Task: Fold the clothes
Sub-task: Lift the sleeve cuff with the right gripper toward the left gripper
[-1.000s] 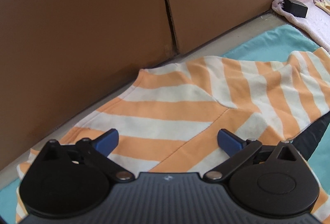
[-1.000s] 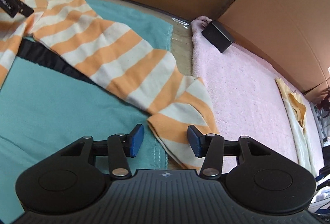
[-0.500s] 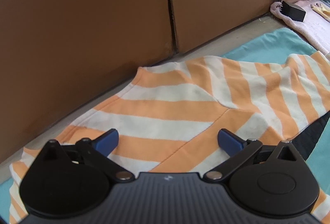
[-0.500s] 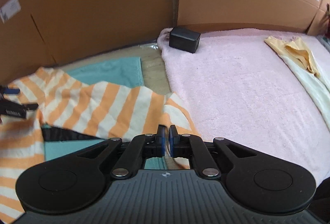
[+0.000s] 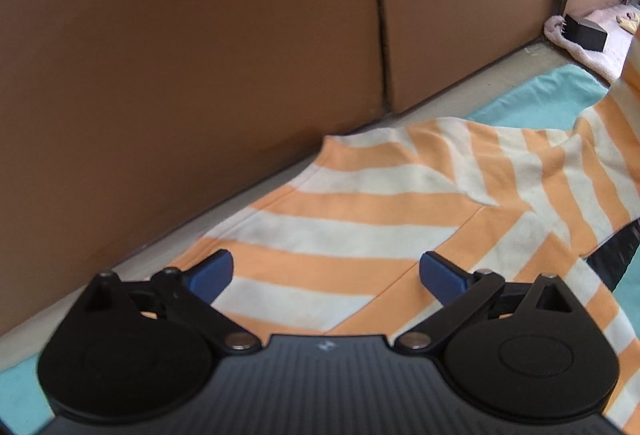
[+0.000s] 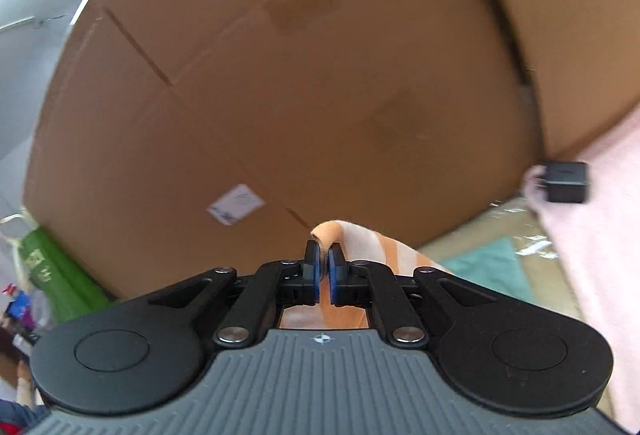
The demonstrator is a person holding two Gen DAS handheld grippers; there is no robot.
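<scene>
An orange and white striped garment (image 5: pixel 380 211) lies spread on a teal sheet (image 5: pixel 536 95) beside a cardboard wall. My left gripper (image 5: pixel 326 275) is open and hovers just above the garment's near part, holding nothing. My right gripper (image 6: pixel 324 267) is shut on a sleeve end of the same striped garment (image 6: pixel 360 239) and holds it lifted, with the cloth draping down to the right. At the right edge of the left wrist view the lifted sleeve (image 5: pixel 630 75) rises off the sheet.
Tall cardboard panels (image 5: pixel 200 35) close off the far side. A pink towel (image 6: pixel 600 235) with a small black box (image 6: pixel 566 181) lies to the right. A dark strip (image 5: pixel 616 255) shows under the garment. A green bag (image 6: pixel 52 267) stands at far left.
My right gripper closed on the sleeve end and lifted it, swinging up towards the cardboard wall. The sleeve now rises at the right. My left gripper stayed open and shifted only slightly.
</scene>
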